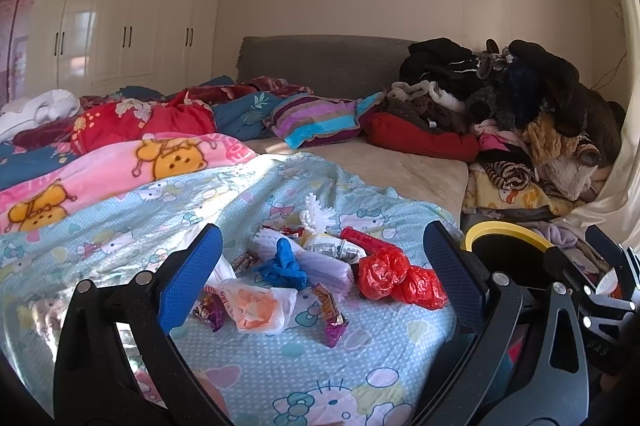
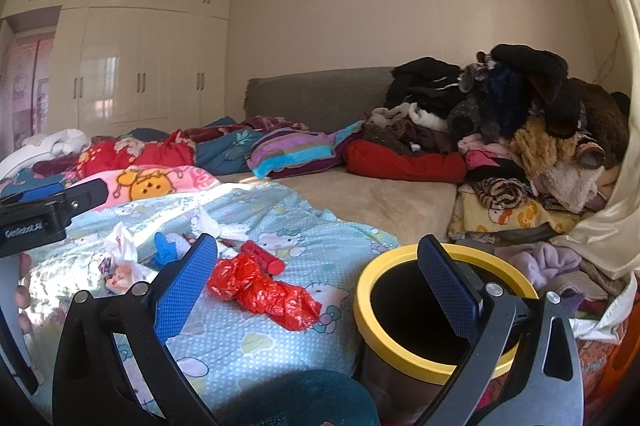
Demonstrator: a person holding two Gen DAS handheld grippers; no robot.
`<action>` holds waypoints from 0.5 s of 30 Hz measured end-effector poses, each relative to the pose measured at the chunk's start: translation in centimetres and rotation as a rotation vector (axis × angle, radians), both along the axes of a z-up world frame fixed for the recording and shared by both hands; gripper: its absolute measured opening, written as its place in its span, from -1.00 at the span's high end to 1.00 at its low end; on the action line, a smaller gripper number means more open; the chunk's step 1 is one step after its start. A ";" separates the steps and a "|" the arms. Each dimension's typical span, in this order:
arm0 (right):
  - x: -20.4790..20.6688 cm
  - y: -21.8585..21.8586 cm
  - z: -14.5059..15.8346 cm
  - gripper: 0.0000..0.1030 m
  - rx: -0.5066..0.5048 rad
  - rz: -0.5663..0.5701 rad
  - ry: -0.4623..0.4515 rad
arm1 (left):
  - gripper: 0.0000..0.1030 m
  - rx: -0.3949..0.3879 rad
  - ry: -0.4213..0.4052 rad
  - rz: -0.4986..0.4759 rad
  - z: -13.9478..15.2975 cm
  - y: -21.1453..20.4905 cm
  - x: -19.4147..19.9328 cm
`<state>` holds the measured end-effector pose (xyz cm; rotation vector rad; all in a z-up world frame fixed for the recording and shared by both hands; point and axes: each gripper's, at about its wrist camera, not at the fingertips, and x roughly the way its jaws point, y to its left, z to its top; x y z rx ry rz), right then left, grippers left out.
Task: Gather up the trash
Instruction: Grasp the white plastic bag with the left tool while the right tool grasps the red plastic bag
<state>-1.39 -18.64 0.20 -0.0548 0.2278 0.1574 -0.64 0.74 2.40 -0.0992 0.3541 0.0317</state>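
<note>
L gripper (image 1: 322, 266) jaws wide apart, empty, above the trash pile on the Hello Kitty sheet (image 1: 280, 346): blue glove (image 1: 282, 266), red plastic bag (image 1: 400, 278), candy wrappers (image 1: 330, 314) lie btwn/ahead of its fingers. R gripper (image 2: 318, 280) also spread, empty; red bag just inside its left finger, yellow-rimmed bin (image 2: 384, 322) around its right one.

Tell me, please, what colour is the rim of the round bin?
Yellow, around a black inside; the round bin shows best in the right wrist view.
</note>
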 end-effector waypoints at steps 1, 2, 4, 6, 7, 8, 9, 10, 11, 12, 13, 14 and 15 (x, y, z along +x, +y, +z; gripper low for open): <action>0.1 0.2 -0.1 -0.89 -0.006 0.019 0.007 | -0.79 -0.003 0.002 0.005 -0.1 0.1 0.0; 0.3 0.4 -0.2 -0.89 -0.013 0.039 0.017 | -0.79 -0.005 0.004 0.011 -0.1 0.4 0.1; 0.8 0.9 -0.3 -0.89 -0.027 0.073 0.032 | -0.79 -0.006 0.009 0.028 -0.2 0.9 0.4; 1.1 1.6 -0.4 -0.89 -0.035 0.102 0.043 | -0.79 -0.012 0.008 0.050 -0.2 1.5 0.5; 1.3 1.9 -0.4 -0.89 -0.038 0.114 0.048 | -0.79 -0.018 0.007 0.062 -0.2 1.8 0.5; 1.5 2.2 -0.5 -0.89 -0.041 0.126 0.052 | -0.79 -0.023 0.007 0.072 -0.4 2.1 0.6; 1.7 2.6 -0.5 -0.89 -0.044 0.137 0.056 | -0.79 -0.026 0.010 0.086 -0.4 2.6 0.7; 2.0 3.0 -0.6 -0.89 -0.046 0.151 0.062 | -0.79 -0.027 0.014 0.099 -0.6 2.9 0.7; 2.2 3.3 -0.6 -0.89 -0.047 0.161 0.066 | -0.79 -0.030 0.021 0.114 -0.8 3.2 0.9; 2.4 3.7 -0.6 -0.89 -0.046 0.169 0.071 | -0.79 -0.033 0.025 0.125 -0.9 3.5 1.0; 2.7 4.0 -0.6 -0.89 -0.045 0.178 0.077 | -0.79 -0.039 0.028 0.141 -0.9 4.0 1.1; 3.0 4.4 -0.7 -0.89 -0.044 0.189 0.084 | -0.79 -0.047 0.031 0.157 -1.0 4.5 1.3; 3.3 4.8 -0.6 -0.89 -0.044 0.196 0.087 | -0.79 -0.053 0.032 0.168 -1.1 4.9 1.3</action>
